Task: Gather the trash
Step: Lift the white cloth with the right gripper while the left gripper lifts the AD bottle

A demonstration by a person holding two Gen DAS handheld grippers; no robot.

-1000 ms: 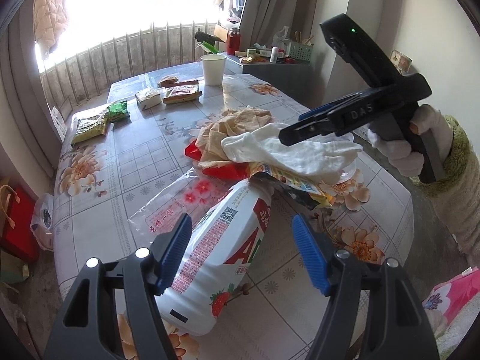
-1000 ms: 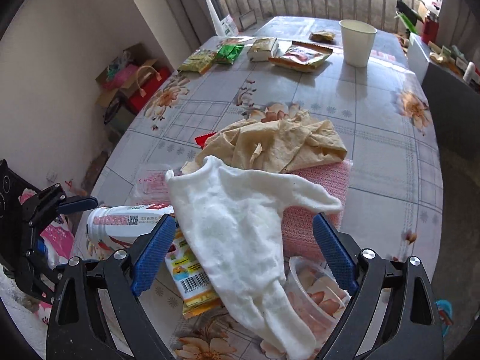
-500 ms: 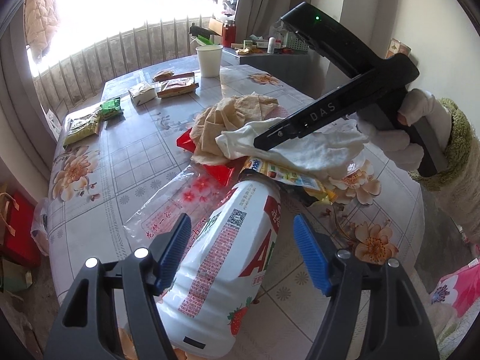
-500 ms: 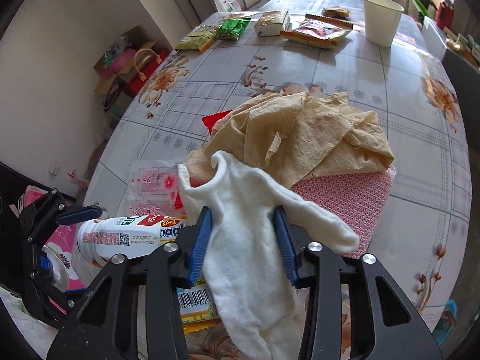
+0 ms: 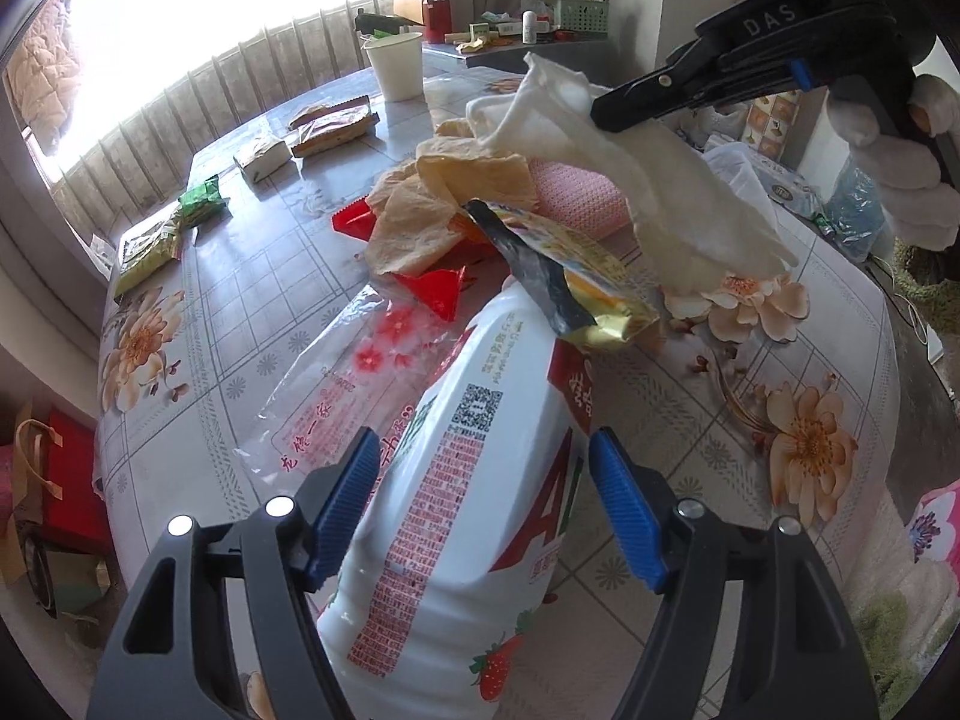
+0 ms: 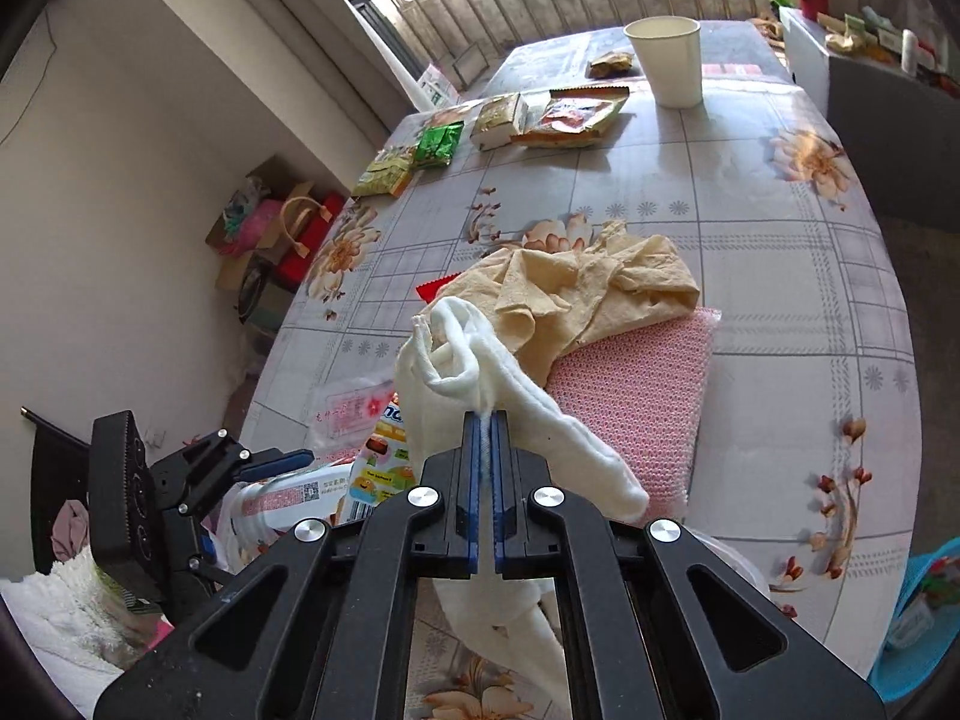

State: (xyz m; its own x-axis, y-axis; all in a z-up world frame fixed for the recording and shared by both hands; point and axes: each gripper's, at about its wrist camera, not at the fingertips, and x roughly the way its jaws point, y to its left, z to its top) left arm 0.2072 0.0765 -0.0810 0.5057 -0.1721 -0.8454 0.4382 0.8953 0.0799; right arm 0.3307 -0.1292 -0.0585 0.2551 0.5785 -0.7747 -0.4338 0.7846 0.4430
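Bottle [image 5: 480, 480] btwn jaws – wrapper [image 5: 576, 276] on top.

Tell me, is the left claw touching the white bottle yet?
Apart. The left wrist view shows the left claw open around the white bottle, with a visible gap between each blue pad and the bottle's sides.

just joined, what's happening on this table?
A person with a handheld claw in each hand is clearing trash off a floral-cloth table. The right claw is shut on a white cloth and has it lifted off the pile of tan paper and a pink mat. The left claw is open around a white plastic bottle lying on its side, pads not clamped yet. Snack packets and a paper cup sit further back.
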